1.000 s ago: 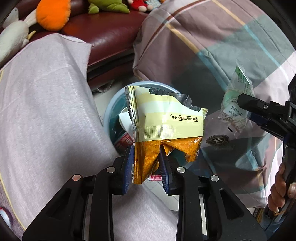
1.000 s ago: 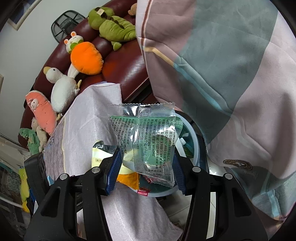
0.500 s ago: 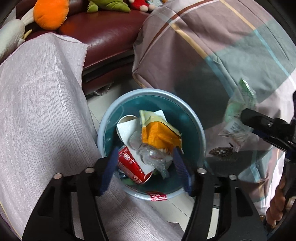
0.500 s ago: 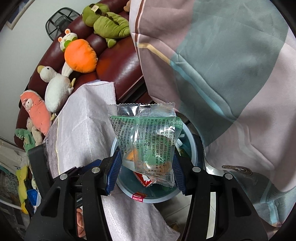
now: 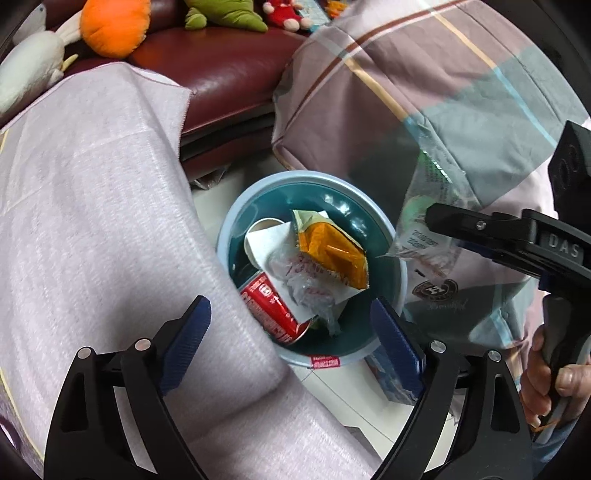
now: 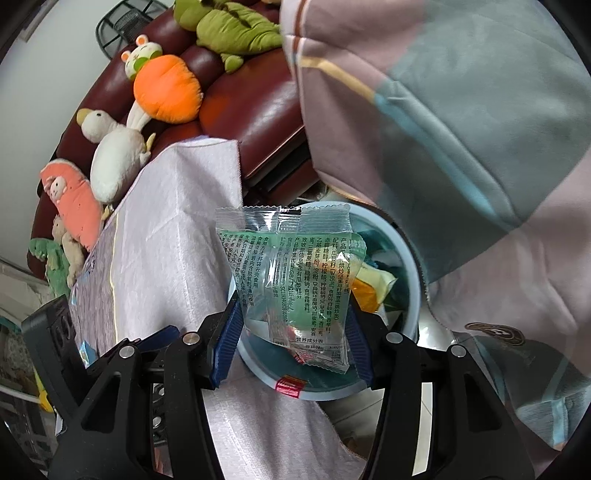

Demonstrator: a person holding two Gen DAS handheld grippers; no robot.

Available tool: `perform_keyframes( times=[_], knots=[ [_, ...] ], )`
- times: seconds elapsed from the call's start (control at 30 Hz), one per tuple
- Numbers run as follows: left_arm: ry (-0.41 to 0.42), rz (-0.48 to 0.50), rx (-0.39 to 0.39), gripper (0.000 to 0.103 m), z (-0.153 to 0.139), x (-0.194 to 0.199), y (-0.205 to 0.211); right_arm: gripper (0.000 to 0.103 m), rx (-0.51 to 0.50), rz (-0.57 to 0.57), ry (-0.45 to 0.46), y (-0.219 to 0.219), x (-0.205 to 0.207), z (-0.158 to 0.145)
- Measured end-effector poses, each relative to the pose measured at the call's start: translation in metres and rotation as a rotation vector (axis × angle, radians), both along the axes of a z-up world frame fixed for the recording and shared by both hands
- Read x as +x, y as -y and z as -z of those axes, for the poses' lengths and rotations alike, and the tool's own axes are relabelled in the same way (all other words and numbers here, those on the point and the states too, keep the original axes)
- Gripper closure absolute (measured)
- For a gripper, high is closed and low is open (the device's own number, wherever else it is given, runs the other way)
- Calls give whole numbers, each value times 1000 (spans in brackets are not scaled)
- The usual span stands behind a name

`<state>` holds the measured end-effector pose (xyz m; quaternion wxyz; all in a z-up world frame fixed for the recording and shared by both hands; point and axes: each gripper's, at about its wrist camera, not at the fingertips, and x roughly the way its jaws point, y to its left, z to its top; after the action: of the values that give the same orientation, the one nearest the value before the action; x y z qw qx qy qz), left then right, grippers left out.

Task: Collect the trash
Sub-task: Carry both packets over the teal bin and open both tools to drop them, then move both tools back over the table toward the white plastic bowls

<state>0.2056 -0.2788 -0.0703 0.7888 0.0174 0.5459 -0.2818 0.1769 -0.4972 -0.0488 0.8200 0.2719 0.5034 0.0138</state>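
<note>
— What are you seeing closest in?

— I'm looking down my left hand-held gripper [image 5: 291,339]; its jaws are opening wide and nothing is sitting between the blue pads. My right hand-held gripper [image 6: 291,336] is gripping a clear snack packet [image 6: 291,280] with green print, pads pressing on both of its side edges, and the packet is standing upright above the near rim of the bin.

— And the trash itself?

— Just beyond the left pads I'm seeing the round blue bin [image 5: 391,236] standing on the floor between a pale cloth-covered surface [image 5: 92,221] and a plaid quilt [image 5: 424,92]. Inside, an orange and yellow wrapper [image 5: 332,254] is lying on top of a white paper sheet [image 5: 266,240], with crumpled clear plastic [image 5: 314,295] and a red can [image 5: 273,310] beside it. From the left view, the packet is hanging over the bin's right edge.

— Anything farther back?

— I'm seeing a dark red leather sofa [image 5: 229,74] carrying plush toys: an orange one [image 6: 166,88], a white duck [image 6: 114,155] and a green one [image 6: 232,33].
</note>
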Motion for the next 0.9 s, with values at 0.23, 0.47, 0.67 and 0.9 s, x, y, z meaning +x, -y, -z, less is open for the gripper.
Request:
perform_keyframes(
  times=[0.23,0.47,0.67,0.9],
  knots=[
    [7,-13,-20,13,-8,-7,-18,37,-8,-45,-12,-25,7,-2],
    [3,-44,-49,12,-13,-14,-46,28,-16,-39,-27,-40,3,-9],
    [7,-72,-69,11,-20,-21,-70,26,-30,-40,-45,-56,-4,-13],
    [26,-102,-98,10,-32,-34,-99,26,-48,-59,-39,-82,-14,-27]
  ],
)
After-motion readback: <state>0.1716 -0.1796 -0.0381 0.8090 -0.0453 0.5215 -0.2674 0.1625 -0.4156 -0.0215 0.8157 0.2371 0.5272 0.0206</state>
